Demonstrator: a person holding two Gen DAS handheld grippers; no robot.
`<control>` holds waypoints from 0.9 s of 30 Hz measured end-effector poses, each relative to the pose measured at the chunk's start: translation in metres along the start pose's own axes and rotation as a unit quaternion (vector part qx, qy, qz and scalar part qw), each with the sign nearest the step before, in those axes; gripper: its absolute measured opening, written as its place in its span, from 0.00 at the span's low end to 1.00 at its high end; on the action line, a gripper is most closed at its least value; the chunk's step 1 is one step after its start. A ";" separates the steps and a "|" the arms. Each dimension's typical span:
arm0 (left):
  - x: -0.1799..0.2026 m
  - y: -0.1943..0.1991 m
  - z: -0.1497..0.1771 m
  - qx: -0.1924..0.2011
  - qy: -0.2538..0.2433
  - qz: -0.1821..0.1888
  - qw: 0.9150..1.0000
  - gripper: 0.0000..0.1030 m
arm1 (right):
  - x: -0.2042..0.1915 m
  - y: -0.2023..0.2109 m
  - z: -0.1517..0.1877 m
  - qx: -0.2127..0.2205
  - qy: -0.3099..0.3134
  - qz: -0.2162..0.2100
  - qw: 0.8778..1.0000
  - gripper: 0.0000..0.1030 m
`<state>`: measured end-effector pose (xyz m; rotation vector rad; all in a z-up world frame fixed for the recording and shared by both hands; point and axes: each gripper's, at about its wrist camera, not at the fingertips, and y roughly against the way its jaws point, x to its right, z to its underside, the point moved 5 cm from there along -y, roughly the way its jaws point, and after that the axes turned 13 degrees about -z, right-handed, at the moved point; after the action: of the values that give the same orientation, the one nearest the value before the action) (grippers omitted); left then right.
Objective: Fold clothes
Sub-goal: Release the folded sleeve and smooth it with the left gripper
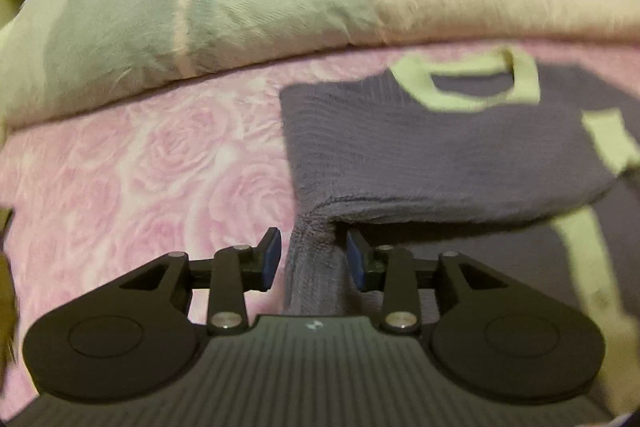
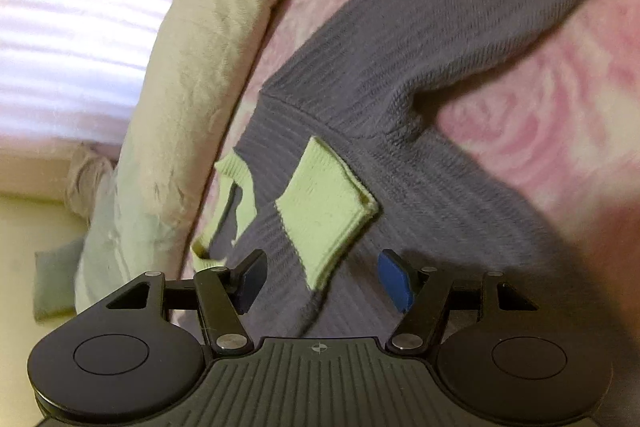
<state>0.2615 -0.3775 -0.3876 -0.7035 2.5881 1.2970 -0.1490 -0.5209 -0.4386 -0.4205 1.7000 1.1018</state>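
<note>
sweater [image 1: 440,147] is laid on pink bedspread [image 1: 140,167], one sleeve folded across | left gripper [image 1: 314,261] is parted round folded edge, pads clear | right gripper [image 2: 322,281] is spread above green cuff [image 2: 324,211] | knit judged soft, limp, light; doubled edge is best pinched

sweaters: one [image 1: 440,155]
folded blankets: one [image 1: 280,7]
grippers: two [image 1: 312,259] [image 2: 322,281]
small cushions: one [image 2: 56,283]

We found no readable text, label, brand or number anywhere; only a small unlettered emblem sat on the left gripper [image 1: 312,259] body.
</note>
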 end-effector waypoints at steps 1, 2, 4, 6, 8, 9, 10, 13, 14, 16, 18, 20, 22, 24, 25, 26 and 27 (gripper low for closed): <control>0.003 -0.008 0.000 -0.003 -0.016 -0.001 1.000 0.29 | 0.004 -0.007 -0.001 0.000 -0.011 0.002 1.000 0.64; 0.004 -0.014 -0.001 -0.002 -0.017 -0.002 1.000 0.24 | 0.007 -0.012 -0.002 0.000 -0.017 0.004 1.000 0.64; 0.004 -0.026 -0.003 -0.001 -0.017 -0.003 1.000 0.18 | 0.008 -0.022 -0.004 0.002 -0.017 0.012 1.000 0.56; 0.002 -0.034 -0.002 -0.002 -0.007 -0.001 1.000 0.15 | 0.000 -0.030 -0.008 0.008 0.021 0.017 1.000 0.08; -0.001 -0.031 0.004 0.009 -0.002 -0.007 1.000 0.15 | -0.012 -0.035 -0.011 0.013 0.072 0.024 0.997 0.06; -0.002 -0.028 0.006 0.022 -0.002 -0.012 1.000 0.15 | -0.018 -0.038 -0.013 0.016 0.098 0.028 0.995 0.06; -0.002 -0.024 0.009 0.036 0.000 -0.017 0.999 0.14 | -0.032 -0.036 -0.012 0.027 0.149 0.016 0.988 0.06; 0.006 -0.030 0.018 0.028 0.001 -0.032 0.999 0.15 | -0.056 -0.033 -0.004 0.045 0.255 0.012 0.966 0.06; 0.008 -0.034 0.019 0.021 0.006 -0.035 0.999 0.15 | -0.052 -0.037 -0.002 0.038 0.260 0.029 0.964 0.06; 0.008 -0.034 0.014 0.009 0.013 -0.033 0.999 0.14 | -0.031 -0.046 0.000 0.012 0.239 0.065 0.969 0.06; 0.003 -0.030 0.010 -0.007 0.014 -0.019 1.000 0.16 | -0.012 -0.050 0.002 -0.006 0.215 0.091 0.972 0.06; -0.005 -0.025 0.007 -0.023 0.016 0.000 1.000 0.18 | -0.014 -0.046 0.002 -0.011 0.217 0.095 0.971 0.17; -0.018 -0.016 0.004 -0.033 0.037 0.019 0.999 0.18 | -0.026 -0.037 0.000 0.008 0.241 0.112 0.964 0.47; -0.027 0.000 -0.003 -0.024 0.052 0.023 0.998 0.11 | -0.041 -0.027 -0.002 0.036 0.274 0.126 0.953 0.48; -0.028 0.008 -0.008 -0.005 0.056 0.025 0.998 0.10 | -0.048 -0.027 -0.001 0.037 0.293 0.126 0.947 0.48; -0.029 0.016 -0.013 0.013 0.060 0.026 0.998 0.10 | -0.056 -0.026 0.002 0.036 0.311 0.125 0.941 0.48; -0.029 0.025 -0.019 0.031 0.063 0.028 0.997 0.09 | -0.063 -0.026 0.004 0.036 0.330 0.124 0.935 0.47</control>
<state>0.2768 -0.3697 -0.3486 -0.7273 2.7542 1.2184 -0.1020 -0.5451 -0.3958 -0.5846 2.4308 1.1451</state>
